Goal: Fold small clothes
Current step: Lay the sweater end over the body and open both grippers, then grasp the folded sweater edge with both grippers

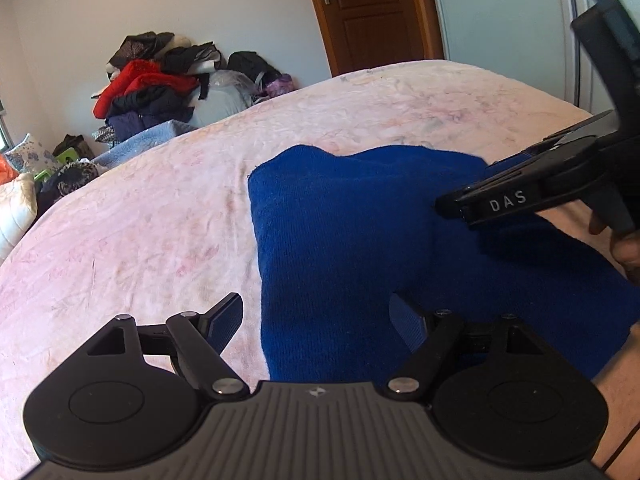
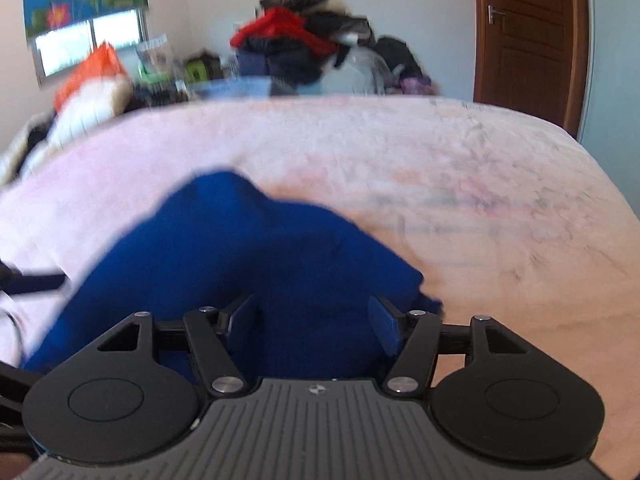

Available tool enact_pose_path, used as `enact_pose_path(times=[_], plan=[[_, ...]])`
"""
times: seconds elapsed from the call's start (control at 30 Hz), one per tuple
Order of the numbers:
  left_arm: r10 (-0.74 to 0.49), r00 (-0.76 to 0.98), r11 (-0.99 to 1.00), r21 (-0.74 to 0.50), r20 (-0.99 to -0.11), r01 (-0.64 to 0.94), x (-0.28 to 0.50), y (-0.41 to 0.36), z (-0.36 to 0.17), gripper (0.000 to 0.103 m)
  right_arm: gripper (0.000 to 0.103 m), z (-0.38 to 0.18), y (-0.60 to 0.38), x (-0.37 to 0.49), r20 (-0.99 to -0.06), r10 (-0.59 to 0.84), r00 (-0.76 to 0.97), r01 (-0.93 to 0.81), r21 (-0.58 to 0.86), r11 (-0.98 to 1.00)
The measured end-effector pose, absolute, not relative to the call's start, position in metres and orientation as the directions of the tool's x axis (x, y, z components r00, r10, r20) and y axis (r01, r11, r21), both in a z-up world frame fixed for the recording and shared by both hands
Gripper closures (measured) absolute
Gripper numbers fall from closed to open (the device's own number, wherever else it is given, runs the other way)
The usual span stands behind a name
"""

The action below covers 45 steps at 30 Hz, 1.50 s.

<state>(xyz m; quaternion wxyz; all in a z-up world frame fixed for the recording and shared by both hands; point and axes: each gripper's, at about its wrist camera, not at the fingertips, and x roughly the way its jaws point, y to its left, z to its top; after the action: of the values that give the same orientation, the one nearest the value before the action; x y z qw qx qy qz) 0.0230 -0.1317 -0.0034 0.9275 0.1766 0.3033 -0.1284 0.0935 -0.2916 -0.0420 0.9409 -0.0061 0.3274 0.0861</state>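
A blue knit garment (image 1: 360, 240) lies folded on the pink bedspread (image 1: 140, 240). In the left wrist view my left gripper (image 1: 316, 320) is open and straddles the garment's near left edge. One finger is over the bedspread and the other over the blue cloth, and neither pad presses on it. My right gripper (image 1: 460, 200) comes in from the right, low over the garment's far right part. In the blurred right wrist view my right gripper (image 2: 312, 318) is open, with the blue garment (image 2: 240, 248) lying below and between its fingers, not pinched.
A person's hand (image 1: 624, 248) holds the right gripper at the right edge. Beyond the bed's far side are a heap of clothes (image 1: 156, 80) and bags. A brown door (image 1: 372, 12) stands at the back right. A window (image 2: 80, 44) is at the back left.
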Motion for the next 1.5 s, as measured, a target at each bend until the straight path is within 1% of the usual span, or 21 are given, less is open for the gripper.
enact_pose_path(times=[0.07,0.1,0.17,0.23,0.3,0.33,0.4,0.47,0.5,0.53,0.63,0.77,0.83,0.93,1.03,1.1,1.2,1.3,1.37,1.43,1.5], plan=[[-0.140,0.789,0.906,0.244,-0.599,0.345,0.019,-0.130,-0.002,0.023,0.034,-0.034,-0.299,0.087,-0.598,0.146,0.788,-0.115,0.090,0.989],[-0.139,0.789,0.911,0.235,-0.599,0.339,0.020,-0.129,-0.001,0.023,0.034,-0.028,-0.301,0.080,-0.573,0.155,0.805,-0.114,0.107,0.988],[-0.148,0.777,0.917,0.209,-0.612,0.339,0.024,-0.126,-0.002,0.023,0.035,-0.021,-0.301,0.069,-0.549,0.215,0.808,-0.165,0.139,0.976],[-0.149,0.765,0.924,0.189,-0.626,0.334,0.026,-0.125,-0.003,0.023,0.034,-0.025,-0.297,0.064,-0.572,0.241,0.784,-0.197,0.139,0.971],[-0.153,0.762,0.924,0.182,-0.629,0.336,0.026,-0.125,-0.003,0.023,0.034,-0.036,-0.292,0.068,-0.634,0.166,0.755,-0.165,0.062,0.984],[-0.155,0.762,0.922,0.184,-0.628,0.340,0.025,-0.125,-0.002,0.023,0.031,-0.040,-0.293,0.067,-0.637,0.138,0.758,-0.137,0.051,0.989],[-0.155,0.766,0.924,0.183,-0.623,0.336,0.023,-0.123,0.000,0.023,0.033,-0.033,-0.298,0.058,-0.604,0.151,0.783,-0.107,0.108,0.988],[-0.163,0.755,0.927,0.163,-0.635,0.338,0.025,-0.122,0.001,0.023,0.031,-0.024,-0.298,0.047,-0.563,0.161,0.811,-0.108,0.125,0.986],[-0.167,0.747,0.929,0.150,-0.644,0.337,0.027,-0.121,0.001,0.023,0.026,-0.023,-0.297,0.044,-0.558,0.163,0.814,-0.113,0.123,0.986],[-0.168,0.741,0.932,0.140,-0.650,0.334,0.028,-0.120,0.001,0.023,0.023,-0.024,-0.296,0.044,-0.571,0.162,0.805,-0.118,0.114,0.987],[-0.168,0.734,0.934,0.132,-0.658,0.332,0.030,-0.118,0.003,0.023,0.022,-0.039,-0.295,0.050,-0.643,0.128,0.755,-0.096,0.085,0.992],[-0.146,0.750,0.937,0.152,-0.645,0.313,0.034,-0.116,0.008,0.023,0.022,-0.034,-0.310,0.043,-0.612,0.166,0.773,-0.059,0.191,0.980],[-0.147,0.749,0.939,0.147,-0.646,0.311,0.039,-0.114,0.010,0.023,0.020,-0.032,-0.318,0.043,-0.607,0.149,0.781,-0.033,0.199,0.979],[-0.144,0.753,0.939,0.152,-0.642,0.309,0.048,-0.112,0.013,0.022,0.019,-0.036,-0.329,0.045,-0.619,0.151,0.770,-0.021,0.212,0.977],[-0.143,0.755,0.940,0.151,-0.640,0.305,0.059,-0.109,0.016,0.022,0.017,-0.044,-0.343,0.050,-0.625,0.202,0.754,-0.026,0.280,0.960],[-0.152,0.744,0.944,0.128,-0.650,0.305,0.070,-0.105,0.018,0.021,0.014,-0.051,-0.353,0.055,-0.623,0.247,0.742,-0.031,0.337,0.941],[-0.193,0.724,0.950,0.059,-0.662,0.306,0.087,-0.092,0.021,0.021,0.010,-0.053,-0.359,0.060,-0.604,0.325,0.727,-0.080,0.396,0.915],[-0.250,0.698,0.955,-0.051,-0.671,0.293,0.103,-0.073,0.023,0.021,0.010,-0.052,-0.357,0.071,-0.605,0.407,0.684,-0.166,0.415,0.895],[-0.311,0.662,0.946,-0.157,-0.682,0.283,0.117,-0.055,0.020,0.021,0.011,-0.052,-0.353,0.079,-0.592,0.509,0.625,-0.260,0.457,0.851],[-0.419,0.584,0.908,-0.303,-0.695,0.291,0.135,-0.039,0.011,0.019,0.010,-0.052,-0.348,0.089,-0.576,0.582,0.574,-0.325,0.492,0.808],[-0.506,0.502,0.862,-0.413,-0.701,0.292,0.150,-0.032,-0.002,0.019,0.006,-0.053,-0.345,0.102,-0.557,0.634,0.537,-0.359,0.529,0.769]])
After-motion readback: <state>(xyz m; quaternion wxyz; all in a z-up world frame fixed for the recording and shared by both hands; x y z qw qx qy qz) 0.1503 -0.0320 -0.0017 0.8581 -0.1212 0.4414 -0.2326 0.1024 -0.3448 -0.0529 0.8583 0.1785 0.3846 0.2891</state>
